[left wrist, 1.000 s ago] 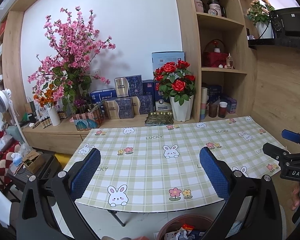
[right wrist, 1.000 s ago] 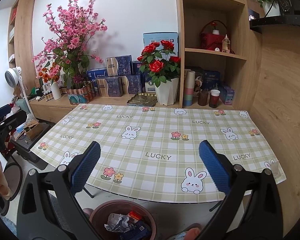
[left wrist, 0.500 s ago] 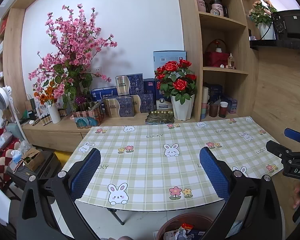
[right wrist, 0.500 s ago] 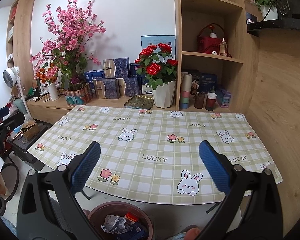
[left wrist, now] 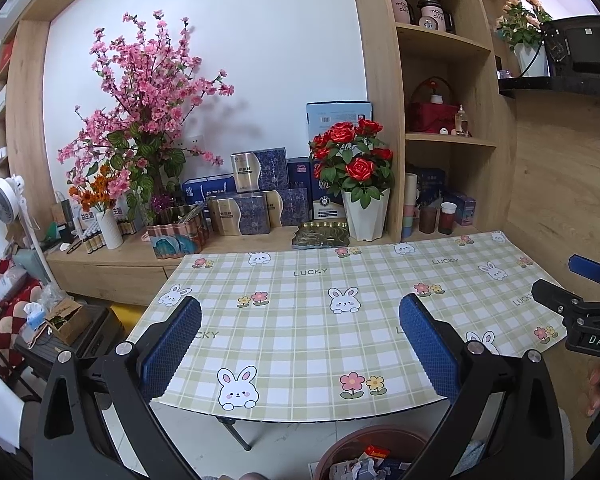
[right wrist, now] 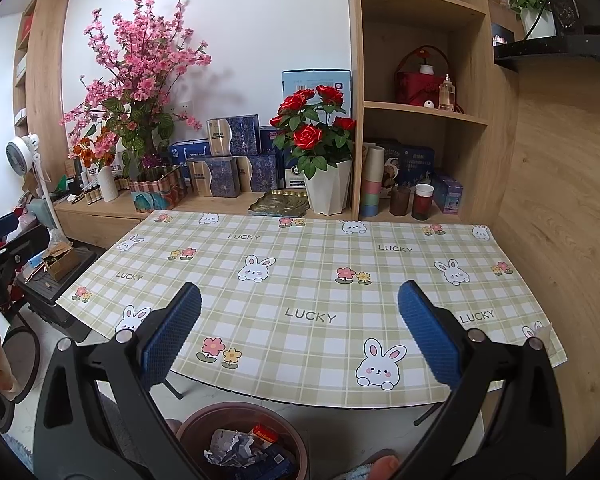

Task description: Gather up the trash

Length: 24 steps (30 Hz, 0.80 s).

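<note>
A brown round bin [right wrist: 242, 440] stands on the floor under the table's near edge, holding crumpled foil, a red wrapper and dark packets; the left wrist view shows its rim [left wrist: 374, 438] at the bottom. My left gripper [left wrist: 300, 344] hangs open over the table's front edge with nothing between its blue pads. My right gripper [right wrist: 299, 332] is open too, empty, above the bin and the front edge. The right gripper's black frame [left wrist: 580, 312] shows at the right edge of the left wrist view. No trash lies on the checked tablecloth [right wrist: 312, 272].
A wooden counter behind the table holds a white pot of red roses [right wrist: 326, 188], blue gift boxes [right wrist: 228, 160], a pink blossom plant [right wrist: 140, 92] and a metal tray [right wrist: 278, 202]. Shelves with cups rise at the right. A fan [right wrist: 24, 152] and floor clutter sit left.
Both grippers have risen and drawn back slightly, so the table sits a little lower and farther in each view. Their jaws stay open.
</note>
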Tool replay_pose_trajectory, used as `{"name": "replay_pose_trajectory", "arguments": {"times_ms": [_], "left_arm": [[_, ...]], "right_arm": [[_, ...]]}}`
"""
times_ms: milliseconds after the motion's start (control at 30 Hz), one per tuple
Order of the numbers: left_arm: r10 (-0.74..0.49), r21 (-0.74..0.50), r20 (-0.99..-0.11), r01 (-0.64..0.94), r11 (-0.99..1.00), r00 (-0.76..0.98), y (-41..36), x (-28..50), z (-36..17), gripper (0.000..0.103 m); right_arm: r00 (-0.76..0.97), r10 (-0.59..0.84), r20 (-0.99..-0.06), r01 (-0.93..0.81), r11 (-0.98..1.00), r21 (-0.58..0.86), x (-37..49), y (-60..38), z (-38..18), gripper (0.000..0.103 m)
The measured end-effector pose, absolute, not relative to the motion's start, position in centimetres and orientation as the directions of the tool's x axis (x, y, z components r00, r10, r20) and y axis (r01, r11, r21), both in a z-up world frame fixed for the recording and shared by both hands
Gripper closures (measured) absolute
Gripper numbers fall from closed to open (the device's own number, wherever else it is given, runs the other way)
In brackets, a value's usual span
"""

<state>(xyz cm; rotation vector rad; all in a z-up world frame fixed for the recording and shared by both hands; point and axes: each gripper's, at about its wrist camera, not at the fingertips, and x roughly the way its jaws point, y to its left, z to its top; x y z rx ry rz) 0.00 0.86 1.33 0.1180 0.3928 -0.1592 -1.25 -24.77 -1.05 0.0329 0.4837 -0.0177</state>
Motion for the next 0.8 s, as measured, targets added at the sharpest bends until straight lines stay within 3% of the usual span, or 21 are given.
{"name": "replay_pose_trajectory", "arguments": {"times_ms": [800], "left_arm": [[-0.129,0.091,-0.393,0.178,0.98,0.91,1.1,-0.3,1.1,0.006]], "right_arm": [[0.883,-0.002,-0.468,0.014,1.0,0.022,-1.2,-23.7,-1.4,0.006]]}}
